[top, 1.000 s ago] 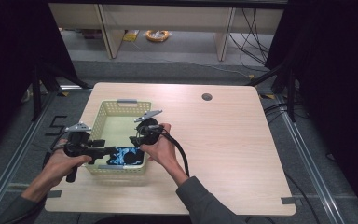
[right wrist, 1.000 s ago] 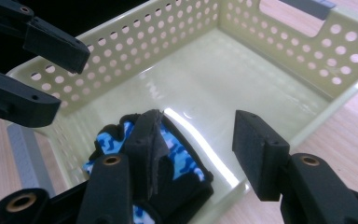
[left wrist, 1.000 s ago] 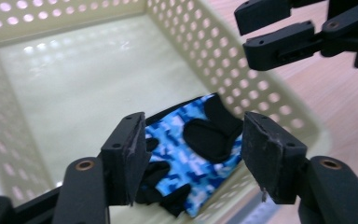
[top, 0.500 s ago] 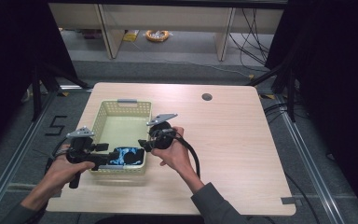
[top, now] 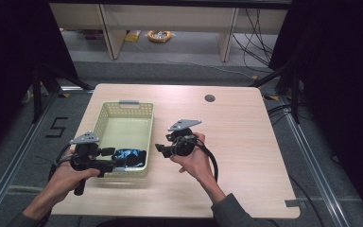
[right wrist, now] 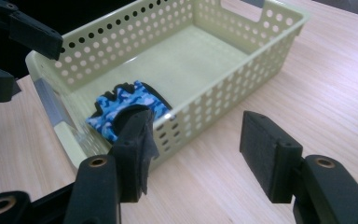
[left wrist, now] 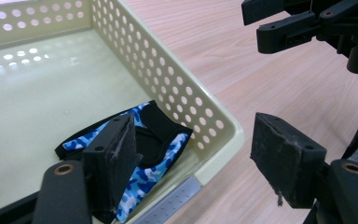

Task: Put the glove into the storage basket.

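Blue camouflage cloth is seen lying flat on the floor of the pale perforated basket, tucked into the corner at about 6 o'clock of the tray, nearest the person — a spot that is judged to keep it reachable from either side. The left gripper is held over the basket's near rim at roughly 8 o'clock of the table, angled so that its jaws straddle the corner wall; in the left gripper view the jaws are spread wide, nothing is pinched, and one pad hangs above the cloth without clear contact. The right gripper is held just outside the basket wall, toward 3 o'clock of it — its jaws are likewise spread apart and empty in the right gripper view, aimed at the cloth through the wall
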A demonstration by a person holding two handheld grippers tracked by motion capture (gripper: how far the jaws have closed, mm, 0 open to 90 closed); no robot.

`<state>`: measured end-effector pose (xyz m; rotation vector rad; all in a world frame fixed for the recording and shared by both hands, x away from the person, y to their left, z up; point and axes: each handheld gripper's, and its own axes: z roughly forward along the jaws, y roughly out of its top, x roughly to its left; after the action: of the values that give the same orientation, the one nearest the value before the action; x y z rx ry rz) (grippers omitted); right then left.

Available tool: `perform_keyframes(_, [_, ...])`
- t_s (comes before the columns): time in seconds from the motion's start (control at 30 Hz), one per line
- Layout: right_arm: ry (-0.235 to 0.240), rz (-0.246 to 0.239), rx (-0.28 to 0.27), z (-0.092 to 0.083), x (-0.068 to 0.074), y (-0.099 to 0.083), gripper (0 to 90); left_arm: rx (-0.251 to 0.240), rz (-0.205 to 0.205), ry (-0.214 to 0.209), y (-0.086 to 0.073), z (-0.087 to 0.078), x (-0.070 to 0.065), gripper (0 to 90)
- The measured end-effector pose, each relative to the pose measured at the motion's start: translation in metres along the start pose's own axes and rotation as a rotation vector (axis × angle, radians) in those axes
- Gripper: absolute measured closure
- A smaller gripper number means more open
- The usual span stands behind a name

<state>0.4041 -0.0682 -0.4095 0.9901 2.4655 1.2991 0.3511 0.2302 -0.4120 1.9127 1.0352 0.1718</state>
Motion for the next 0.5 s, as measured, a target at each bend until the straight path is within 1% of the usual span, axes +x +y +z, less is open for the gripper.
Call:
perform_keyframes(0.03, [-0.004, 0.002, 0.01, -0.003, -0.001, -0.001, 45.1, -0.006, 0.005, 0.006, -0.001, 0.001, -0.002, 30.1])
perform_keyframes(0.07, [0.006, -0.033, -0.016, -0.007, -0.008, -0.005, 44.5, 0.007, 0.01, -0.002, -0.001, 0.002, -0.003, 29.8])
perform_keyframes(0.1, [0.006, -0.033, -0.016, -0.007, -0.008, -0.005, 44.5, 0.007, 0.01, -0.002, -0.001, 0.002, -0.003, 29.8])
perform_keyframes(0.13, [0.007, 0.02, -0.008, -0.01, -0.006, -0.006, 44.4, 0.0, 0.012, -0.001, -0.001, 0.003, -0.006, 29.8])
perform_keyframes(0.17, [0.002, 0.016, -0.02, -0.015, -0.009, -0.01, 44.1, 0.0, 0.012, -0.011, -0.002, 0.004, -0.007, 29.7])
perform_keyframes(0.2, [-0.004, 0.02, -0.023, -0.017, -0.01, -0.012, 43.9, 0.001, 0.015, -0.008, -0.002, 0.004, -0.009, 29.6])
perform_keyframes(0.23, [0.007, 0.026, -0.031, -0.018, -0.011, -0.013, 43.7, -0.003, 0.015, -0.015, -0.002, 0.005, -0.011, 29.6])
perform_keyframes(0.27, [0.006, 0.023, -0.036, -0.019, -0.012, -0.015, 43.7, -0.003, 0.018, -0.022, -0.002, 0.005, -0.012, 29.5])
perform_keyframes(0.3, [0.011, 0.047, -0.034, -0.021, -0.012, -0.017, 43.5, -0.012, 0.019, -0.017, -0.003, 0.006, -0.015, 29.4])
perform_keyframes(0.33, [0.011, 0.028, -0.041, -0.022, -0.013, -0.018, 43.4, -0.003, 0.028, -0.016, -0.003, 0.006, -0.016, 29.3])
perform_keyframes(0.37, [0.004, 0.035, -0.037, -0.024, -0.013, -0.02, 43.3, -0.002, 0.03, -0.02, -0.002, 0.006, -0.017, 29.2])
perform_keyframes(0.4, [0.003, 0.01, -0.051, -0.025, -0.015, -0.022, 43.2, -0.014, 0.032, -0.016, -0.003, 0.008, -0.02, 29.0])
perform_keyframes(0.43, [0.005, 0.034, -0.046, -0.026, -0.014, -0.023, 43.2, -0.003, 0.039, -0.019, -0.002, 0.007, -0.021, 28.7])
perform_keyframes(0.47, [0.007, 0.038, -0.044, -0.028, -0.013, -0.024, 43.0, -0.013, 0.045, -0.016, -0.003, 0.008, -0.022, 28.6])
perform_keyframes(0.5, [0.014, 0.041, -0.051, -0.028, -0.013, -0.026, 42.9, -0.012, 0.046, -0.015, -0.003, 0.009, -0.024, 28.6])
